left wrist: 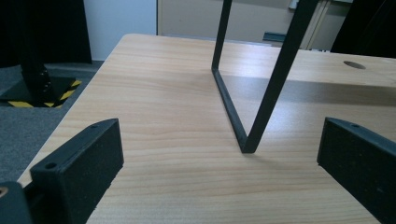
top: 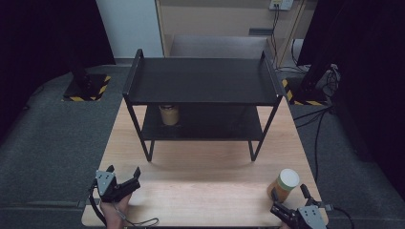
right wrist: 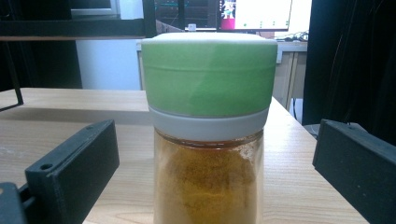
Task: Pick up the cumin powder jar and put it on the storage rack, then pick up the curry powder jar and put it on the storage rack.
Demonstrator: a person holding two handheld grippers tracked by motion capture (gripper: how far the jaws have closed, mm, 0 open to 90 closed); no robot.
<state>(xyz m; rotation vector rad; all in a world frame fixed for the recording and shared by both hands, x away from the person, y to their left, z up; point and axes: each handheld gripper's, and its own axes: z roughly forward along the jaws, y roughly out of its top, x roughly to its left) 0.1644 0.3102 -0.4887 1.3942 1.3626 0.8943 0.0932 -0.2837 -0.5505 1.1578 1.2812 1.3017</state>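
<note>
Spice jar [top: 284, 184] stands upright on the wooden table [top: 205, 191], near the front right corner, well in front of the black shelf rack [top: 203, 81]. Green cap with a pale grey collar below it; clear body packed with orange-yellow powder. In the right gripper view the jar [right wrist: 208, 130] sits centred between the two black jaws, with a gap showing on either side; neither jaw touches it.

Right gripper [top: 289, 199]: jaws spread wide, holding nothing, set just behind the jar on the person's side, at the table's front edge. Jar base lies below the frame in the right gripper view, so how far the jaws reach past it cannot be told there.

Left gripper [top: 125, 172]: at the front left of the table, jaws wide apart, nothing between them. Left gripper view shows bare wood between the jaws and, farther off, the front left leg [left wrist: 261, 107] of the rack resting on the table. The hand [top: 117, 210] holding this gripper comes in from the bottom edge, with a cable looping across the wood beside it.

Rack: two tiers, top tier bare. A second jar [top: 169, 114] with tan contents stands upright on the lower tier, towards its left end, well apart from both grippers.
</note>
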